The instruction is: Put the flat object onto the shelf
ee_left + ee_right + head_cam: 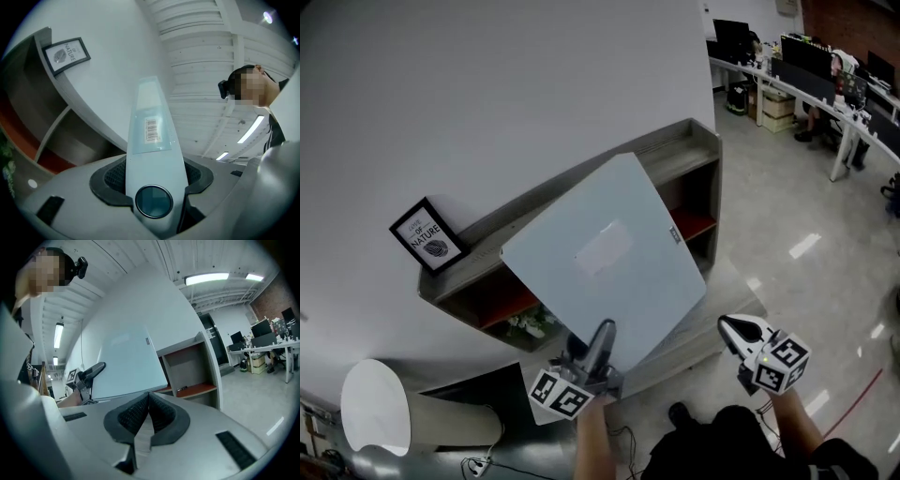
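A pale blue-grey flat board (600, 253) is held up tilted in front of a grey shelf unit (673, 150) that stands against the white wall. My left gripper (602, 339) is shut on the board's lower edge. In the left gripper view the board (152, 136) runs edge-on between the jaws of the left gripper (154, 176) and carries a barcode label. My right gripper (736, 330) hangs free to the right of the board. Its pads meet in the right gripper view (149, 401) with nothing between them. That view also has the board (126, 364) and the shelf (192, 366).
A black-framed picture (429, 236) leans on the shelf top at the left. The shelf has red inner boards, and a plant (530, 323) sits low in it. A white round-topped thing (375, 408) stands at lower left. Desks with monitors (806, 66) fill the far right.
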